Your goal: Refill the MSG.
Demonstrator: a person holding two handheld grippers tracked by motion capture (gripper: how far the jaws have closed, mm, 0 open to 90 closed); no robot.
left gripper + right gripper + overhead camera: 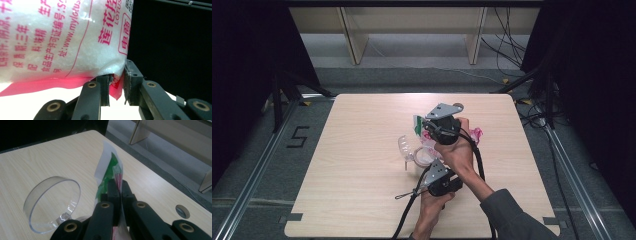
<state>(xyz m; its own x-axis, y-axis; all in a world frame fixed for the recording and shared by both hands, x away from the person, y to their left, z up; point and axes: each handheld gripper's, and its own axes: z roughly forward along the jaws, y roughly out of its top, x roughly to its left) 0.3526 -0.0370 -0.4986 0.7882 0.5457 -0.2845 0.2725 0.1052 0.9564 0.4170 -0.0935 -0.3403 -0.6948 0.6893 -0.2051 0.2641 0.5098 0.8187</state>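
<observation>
A plastic bag [62, 37] of white granules with pink print hangs over the middle of the wooden table [362, 200]. My left gripper [117, 85] is shut on its lower pink corner; in the high view this left gripper [429, 164] sits just below the bag [426, 152]. My right gripper [119, 192] is shut on the bag's green and white top edge [107, 162]; from above, the right gripper [424, 126] is at the bag's far end. A clear round cup [53, 202] lies on its side just left of the bag, seen from above as the cup [406, 146].
The person's forearms cross near the table's front edge, a grey sleeve [512, 215] at the right. Cables [409, 202] trail off the front. A small round hole [182, 211] sits in the tabletop. Dark curtains flank the table; shelf legs [354, 42] stand beyond.
</observation>
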